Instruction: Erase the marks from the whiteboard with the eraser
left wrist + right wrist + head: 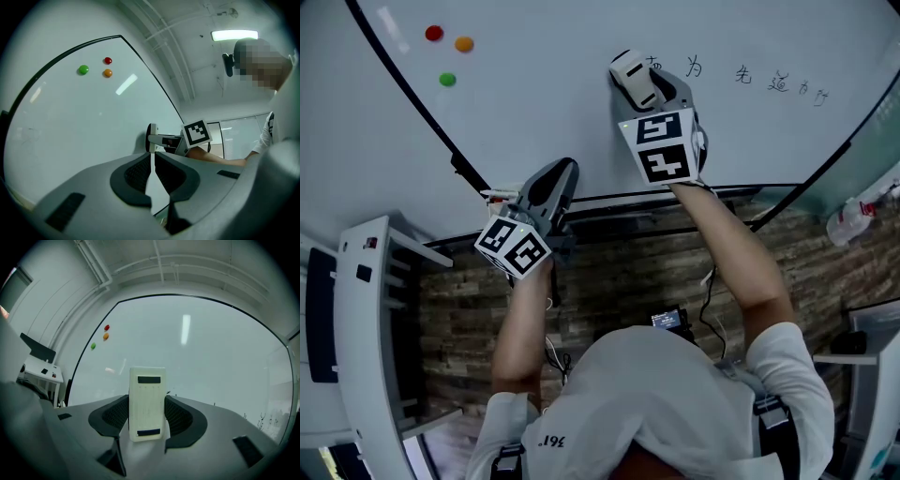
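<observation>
The whiteboard (544, 84) fills the top of the head view, with a row of black handwritten marks (769, 80) at its upper right. My right gripper (652, 86) is shut on a white eraser (630, 77), which rests against the board at the left end of that row. In the right gripper view the eraser (147, 401) stands upright between the pads, with small marks (262, 420) off to the lower right. My left gripper (558, 178) hangs at the board's bottom edge; its jaws (153, 159) are shut on nothing.
Red (434, 33), orange (464, 43) and green (447, 80) magnets sit on the board's upper left. A black ledge (712, 194) runs under the board. A white rack (366, 309) stands at the left, and a plastic bottle (853, 217) at the right.
</observation>
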`<state>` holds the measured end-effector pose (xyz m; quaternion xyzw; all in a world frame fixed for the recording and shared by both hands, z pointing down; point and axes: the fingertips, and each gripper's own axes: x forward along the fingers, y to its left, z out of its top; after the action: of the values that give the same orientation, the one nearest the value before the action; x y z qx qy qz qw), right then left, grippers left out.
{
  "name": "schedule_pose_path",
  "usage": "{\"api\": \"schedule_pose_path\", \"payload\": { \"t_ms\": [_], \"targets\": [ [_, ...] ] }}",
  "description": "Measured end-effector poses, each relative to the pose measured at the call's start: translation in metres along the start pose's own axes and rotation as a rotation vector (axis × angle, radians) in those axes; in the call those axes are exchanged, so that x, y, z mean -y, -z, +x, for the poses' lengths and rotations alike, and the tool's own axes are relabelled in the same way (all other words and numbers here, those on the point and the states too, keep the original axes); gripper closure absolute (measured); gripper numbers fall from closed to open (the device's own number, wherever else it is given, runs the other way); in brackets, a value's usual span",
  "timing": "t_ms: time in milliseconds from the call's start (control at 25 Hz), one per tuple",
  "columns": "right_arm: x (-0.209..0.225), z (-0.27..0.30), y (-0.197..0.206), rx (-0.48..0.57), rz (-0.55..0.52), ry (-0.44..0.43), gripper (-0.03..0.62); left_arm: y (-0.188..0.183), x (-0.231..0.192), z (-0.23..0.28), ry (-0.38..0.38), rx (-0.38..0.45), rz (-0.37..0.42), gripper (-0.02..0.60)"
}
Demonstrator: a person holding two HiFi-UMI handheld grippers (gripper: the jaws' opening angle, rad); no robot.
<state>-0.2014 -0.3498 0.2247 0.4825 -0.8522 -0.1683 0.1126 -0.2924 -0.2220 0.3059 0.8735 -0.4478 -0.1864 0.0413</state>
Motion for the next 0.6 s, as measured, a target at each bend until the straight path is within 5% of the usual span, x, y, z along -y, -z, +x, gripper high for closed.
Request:
{"api": "schedule_pose_path", "payload": {
  "t_ms": [240, 600],
  "targets": [
    [-0.037, 0.02, -0.009, -0.005, 0.002, 0.003, 0.339, -0.006, -0.014, -0.024, -0.028, -0.013, -0.004, 0.549],
    [-0.046, 0.037, -0.007, 0.013, -0.054, 0.16, 0.339, -0.008, -0.034, -0.049, -0.025, -0.036, -0.008, 0.549]
  ]
}}
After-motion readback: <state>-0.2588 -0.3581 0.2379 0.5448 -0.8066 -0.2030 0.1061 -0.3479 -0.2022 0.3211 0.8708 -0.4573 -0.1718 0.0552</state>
